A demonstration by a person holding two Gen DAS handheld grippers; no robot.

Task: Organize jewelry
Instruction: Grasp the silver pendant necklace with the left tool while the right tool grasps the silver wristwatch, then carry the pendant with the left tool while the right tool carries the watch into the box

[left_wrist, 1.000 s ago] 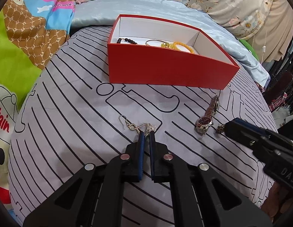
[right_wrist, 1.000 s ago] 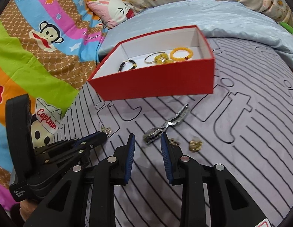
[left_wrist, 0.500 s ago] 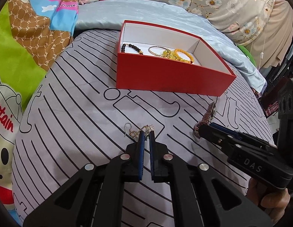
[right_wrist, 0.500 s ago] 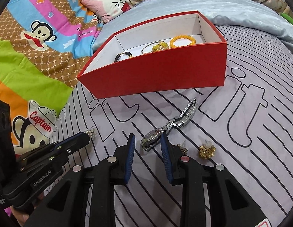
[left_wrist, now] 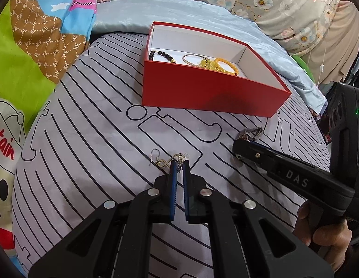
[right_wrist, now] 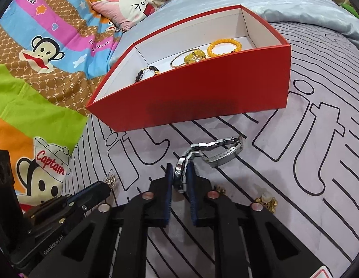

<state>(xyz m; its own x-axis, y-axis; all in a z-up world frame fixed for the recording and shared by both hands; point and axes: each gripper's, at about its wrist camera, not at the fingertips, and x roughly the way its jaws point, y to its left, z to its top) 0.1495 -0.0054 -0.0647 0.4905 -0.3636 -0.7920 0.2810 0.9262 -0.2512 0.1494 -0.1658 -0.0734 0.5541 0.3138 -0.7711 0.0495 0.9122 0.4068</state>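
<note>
Left wrist view showed the left claw [left_wrist: 178,165] closed on a dangling earring [left_wrist: 166,159], its hook lying on the striped grey bedcover [left_wrist: 86,127]. Beyond it sat the red box [left_wrist: 209,92], holding a dark bead bracelet [left_wrist: 159,55], a thin bangle [left_wrist: 191,59] and a yellow bead bracelet [left_wrist: 225,64]. Further right, the right claw [right_wrist: 181,176] pinched a silver watch [right_wrist: 214,150] by its case, the band trailing on the bedcover. Two small gold pieces [right_wrist: 266,201], perhaps earrings, lay just beside that claw's right finger, partly hidden. A hand [left_wrist: 327,234] held the right claw's handle.
</note>
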